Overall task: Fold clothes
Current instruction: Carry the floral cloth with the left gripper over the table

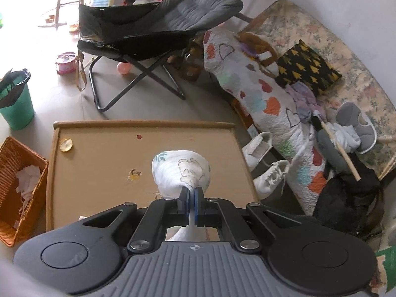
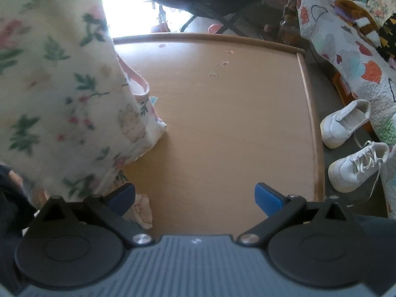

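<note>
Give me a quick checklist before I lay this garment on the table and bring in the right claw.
1. Left claw shut on the garment: ok, cloth is pinched between the blue pads.
2. Right claw open and holding nothing: ok.
3. Table bare where the garment should spread: ok in the right wrist view; only small stickers show.
4. Garment hanging free, not bunched: not ok, it hangs in a wad from the left claw.
5. Garment hem touching the table: cannot tell.
6. Shoes off the table: ok, they sit on the floor beside it.
</note>
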Demonstrator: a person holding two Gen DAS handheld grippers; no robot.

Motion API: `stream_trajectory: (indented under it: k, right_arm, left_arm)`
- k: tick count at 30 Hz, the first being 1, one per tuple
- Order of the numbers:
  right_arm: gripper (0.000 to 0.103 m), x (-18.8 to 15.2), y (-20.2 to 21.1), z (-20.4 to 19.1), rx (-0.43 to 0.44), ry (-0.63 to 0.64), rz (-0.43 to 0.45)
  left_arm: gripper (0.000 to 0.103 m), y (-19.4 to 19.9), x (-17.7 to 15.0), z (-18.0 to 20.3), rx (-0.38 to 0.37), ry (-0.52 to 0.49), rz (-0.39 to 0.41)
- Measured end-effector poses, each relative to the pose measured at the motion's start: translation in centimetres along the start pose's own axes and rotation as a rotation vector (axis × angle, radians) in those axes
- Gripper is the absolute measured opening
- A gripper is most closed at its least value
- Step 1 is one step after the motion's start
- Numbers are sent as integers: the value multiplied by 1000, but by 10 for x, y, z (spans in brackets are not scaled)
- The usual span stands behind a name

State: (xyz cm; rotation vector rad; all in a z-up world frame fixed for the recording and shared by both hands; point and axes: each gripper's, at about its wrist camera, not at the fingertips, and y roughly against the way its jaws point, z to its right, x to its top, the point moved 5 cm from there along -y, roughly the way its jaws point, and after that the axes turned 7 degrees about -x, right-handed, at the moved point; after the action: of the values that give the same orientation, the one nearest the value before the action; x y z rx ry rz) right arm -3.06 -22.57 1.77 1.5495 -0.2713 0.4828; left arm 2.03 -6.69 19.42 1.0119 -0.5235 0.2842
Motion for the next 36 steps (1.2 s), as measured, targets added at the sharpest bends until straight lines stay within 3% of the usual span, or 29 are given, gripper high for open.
stream_trajectory:
  k: [5, 10, 19, 27, 36]
  right_arm:
    - [103, -4, -4, -3, -11, 14, -20]
    - [103, -5, -9, -7, -15, 18, -44]
    - [103, 2, -17, -9, -17, 33, -74]
    - [103, 5, -22, -6, -14, 15, -87]
    - [103, 1, -27, -12, -13, 37, -106]
  left_arm:
    - [3, -16, 6, -26, -44, 42, -11]
    - [3, -38, 3, -52, -43, 63, -34]
    - [3, -58, 15, -88, -28, 105, -47]
    - [4, -89, 24, -116, 34, 135, -83]
    - [5, -128, 17, -147, 40, 206, -124]
